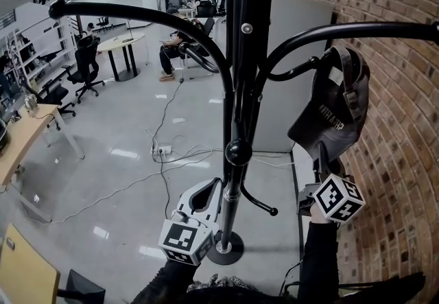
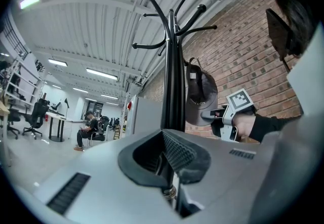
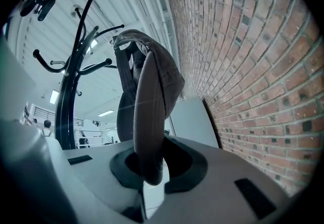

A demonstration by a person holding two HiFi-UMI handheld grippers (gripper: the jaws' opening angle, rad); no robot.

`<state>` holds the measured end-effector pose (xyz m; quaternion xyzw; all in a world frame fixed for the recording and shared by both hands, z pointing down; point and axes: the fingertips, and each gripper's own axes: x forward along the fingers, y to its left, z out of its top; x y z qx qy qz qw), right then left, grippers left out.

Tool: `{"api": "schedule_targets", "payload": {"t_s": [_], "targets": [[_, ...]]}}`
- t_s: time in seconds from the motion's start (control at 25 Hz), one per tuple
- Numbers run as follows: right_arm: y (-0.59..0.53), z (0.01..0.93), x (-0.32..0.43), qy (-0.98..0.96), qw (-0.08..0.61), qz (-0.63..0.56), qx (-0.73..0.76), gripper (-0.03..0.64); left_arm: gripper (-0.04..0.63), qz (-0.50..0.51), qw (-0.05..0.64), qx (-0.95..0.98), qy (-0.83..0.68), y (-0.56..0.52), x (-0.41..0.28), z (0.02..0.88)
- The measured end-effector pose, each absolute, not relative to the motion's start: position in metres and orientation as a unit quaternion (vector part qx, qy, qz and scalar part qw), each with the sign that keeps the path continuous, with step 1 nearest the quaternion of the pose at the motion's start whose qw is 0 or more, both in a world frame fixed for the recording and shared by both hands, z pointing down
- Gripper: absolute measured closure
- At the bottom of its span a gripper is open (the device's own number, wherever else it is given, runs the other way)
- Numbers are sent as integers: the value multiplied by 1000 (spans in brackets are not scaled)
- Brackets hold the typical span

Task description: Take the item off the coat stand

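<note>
The cap on the coat stand's right hook is clamped at its brim by the right claw; the pole is gripped by the left claw.

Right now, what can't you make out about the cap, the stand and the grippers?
- Print on the cap: too small to read, head view.
- Top of the stand: cut off by the upper edge, head view.
- Right gripper: jaws hidden behind its cube in the head view; its own view shows them shut on the cap.
- Hook under cap: covered by the cap, right gripper view.
</note>
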<state>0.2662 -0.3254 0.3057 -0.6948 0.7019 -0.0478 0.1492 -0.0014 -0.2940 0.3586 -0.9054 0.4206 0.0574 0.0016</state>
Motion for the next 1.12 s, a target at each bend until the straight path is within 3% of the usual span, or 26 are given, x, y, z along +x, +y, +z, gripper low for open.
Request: {"api": "schedule_targets", "payload": {"t_s": [1.12], "targets": [[-254, 358, 291, 675, 115, -58, -727, 581, 591, 53, -9, -909, 414, -273, 6, 364]]}}
